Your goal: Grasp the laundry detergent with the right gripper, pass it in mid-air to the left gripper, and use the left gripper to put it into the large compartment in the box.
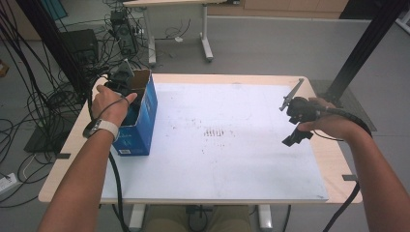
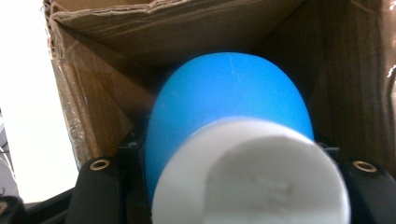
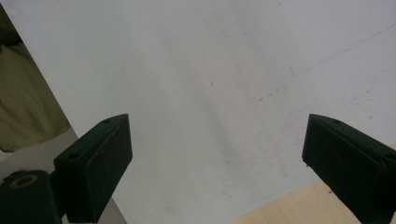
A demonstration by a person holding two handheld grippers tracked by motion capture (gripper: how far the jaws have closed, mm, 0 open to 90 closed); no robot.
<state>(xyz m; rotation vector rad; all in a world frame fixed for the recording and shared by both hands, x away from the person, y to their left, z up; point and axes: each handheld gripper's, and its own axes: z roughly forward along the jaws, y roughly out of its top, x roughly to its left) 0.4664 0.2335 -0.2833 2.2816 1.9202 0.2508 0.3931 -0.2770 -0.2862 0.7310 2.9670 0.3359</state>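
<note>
**Bottle held inside the box**

My left fingers (image 2: pixel 224 186) are gripping a blue bottle (image 2: pixel 229 107) with a white cap (image 2: pixel 252 177), down inside the box (image 1: pixel 145 116) at the table's (image 1: pixel 241 164) left edge. Its long axis is running along the fingers, cap toward the camera. My right fingers (image 3: pixel 217 163) are hanging released over the table.

I see a wooden desk (image 1: pixel 333 159) topped by a white sheet (image 1: pixel 232 159). A blue cardboard box (image 1: pixel 142 128) stands open on the sheet's far left corner.

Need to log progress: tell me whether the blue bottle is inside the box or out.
Inside: the blue bottle, shut in the left gripper, has the cardboard box around it.
</note>
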